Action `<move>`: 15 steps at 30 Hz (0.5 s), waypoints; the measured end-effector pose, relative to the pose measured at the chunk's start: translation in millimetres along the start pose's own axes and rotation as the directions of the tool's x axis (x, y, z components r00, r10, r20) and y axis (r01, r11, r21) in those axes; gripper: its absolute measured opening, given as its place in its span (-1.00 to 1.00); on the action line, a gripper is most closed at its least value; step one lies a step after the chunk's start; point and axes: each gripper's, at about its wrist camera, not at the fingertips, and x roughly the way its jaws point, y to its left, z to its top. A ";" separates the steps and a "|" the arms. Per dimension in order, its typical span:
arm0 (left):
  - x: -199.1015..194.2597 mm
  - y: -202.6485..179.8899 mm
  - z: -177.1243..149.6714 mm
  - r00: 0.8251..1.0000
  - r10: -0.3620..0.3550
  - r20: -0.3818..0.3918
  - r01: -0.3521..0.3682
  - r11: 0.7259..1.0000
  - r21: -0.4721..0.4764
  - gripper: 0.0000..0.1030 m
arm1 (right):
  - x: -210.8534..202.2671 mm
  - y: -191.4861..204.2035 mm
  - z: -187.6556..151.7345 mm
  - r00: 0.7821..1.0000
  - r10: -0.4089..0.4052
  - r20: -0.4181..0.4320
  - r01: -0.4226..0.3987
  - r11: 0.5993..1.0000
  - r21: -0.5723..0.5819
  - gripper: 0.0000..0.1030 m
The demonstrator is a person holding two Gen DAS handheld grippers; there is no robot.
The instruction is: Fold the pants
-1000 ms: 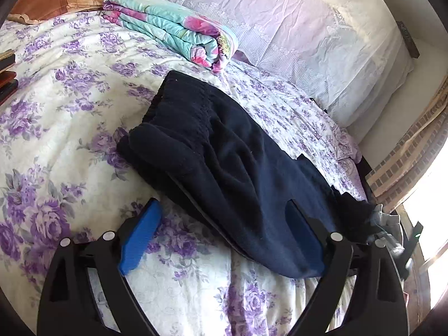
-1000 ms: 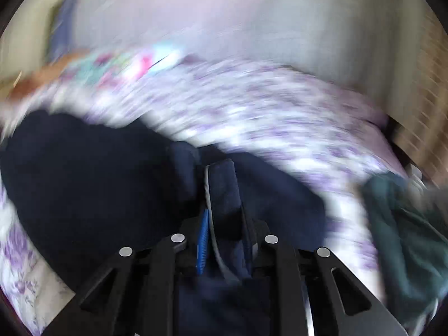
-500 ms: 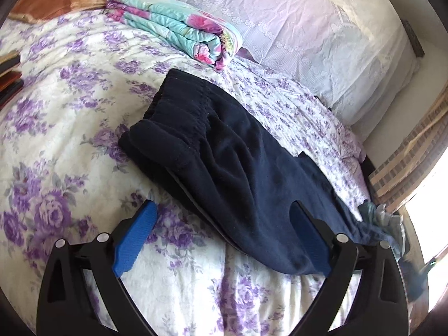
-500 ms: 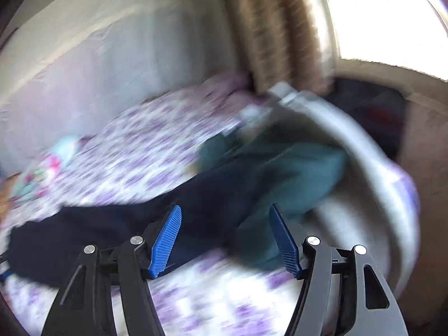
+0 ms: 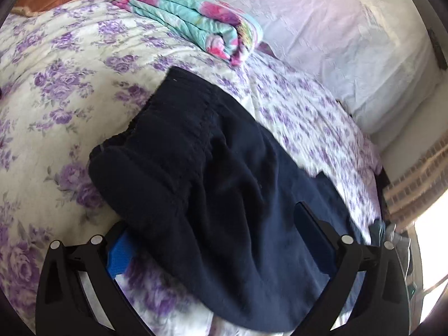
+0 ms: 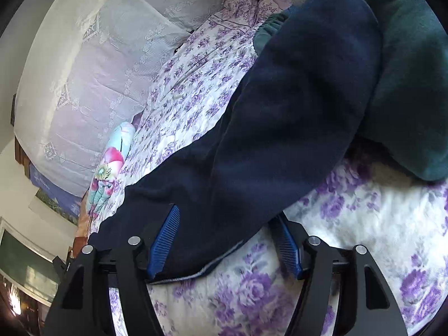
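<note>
Straddling: my left claw (image 5: 218, 240) stands wide apart over the upper part of the navy pants (image 5: 224, 190), gripping nothing; its blue pads (image 5: 119, 257) sit either side of the cloth.
Right claw: my right claw (image 6: 226, 243) is also spread, empty, with the leg end of the pants (image 6: 280, 128) lying between its pads (image 6: 163, 240).
Where the pants lie: flat on the floral bedspread (image 5: 61, 89), directly ahead of both claws and running away from them.
Long axis: waistband far-left in the left view, legs trailing toward the right-hand edge of the bed; in the right view the leg stretches from my fingers up toward the dark green garment (image 6: 406, 84).
Nearer claw: I judge the right claw closer to the hem, the left closer to the seat and waist, so each has its own end to take.
Count: one pair of pants, two claws, one folded floral quilt (image 5: 190, 22) beyond, one pale headboard cover (image 5: 322, 28) farthest off.
</note>
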 end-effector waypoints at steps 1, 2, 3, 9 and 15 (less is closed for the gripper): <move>-2.9 3.7 0.6 1.000 0.010 0.014 -0.009 1.000 -0.021 0.36 | -0.4 0.3 -1.3 1.000 -0.007 0.005 0.007 1.000 -0.009 0.35; -5.2 8.3 2.0 0.999 0.037 0.017 -0.036 0.999 -0.030 -0.43 | 1.4 3.0 -1.4 1.000 -0.015 0.011 0.015 1.000 -0.023 0.36; -7.0 17.1 5.2 1.000 -0.008 0.003 0.008 0.999 -0.041 -0.52 | -0.7 3.5 -3.1 1.000 -0.021 0.017 0.022 0.999 -0.035 0.36; -55.4 47.5 18.7 0.991 -0.072 0.109 0.086 0.988 -0.128 -0.61 | -1.5 8.6 -2.8 1.000 0.010 0.008 -0.010 0.999 -0.038 0.34; -94.0 97.0 18.6 0.985 0.074 0.159 -0.046 0.985 -0.169 -0.55 | 5.4 12.2 -4.3 0.999 0.051 -0.014 -0.052 0.998 -0.044 0.33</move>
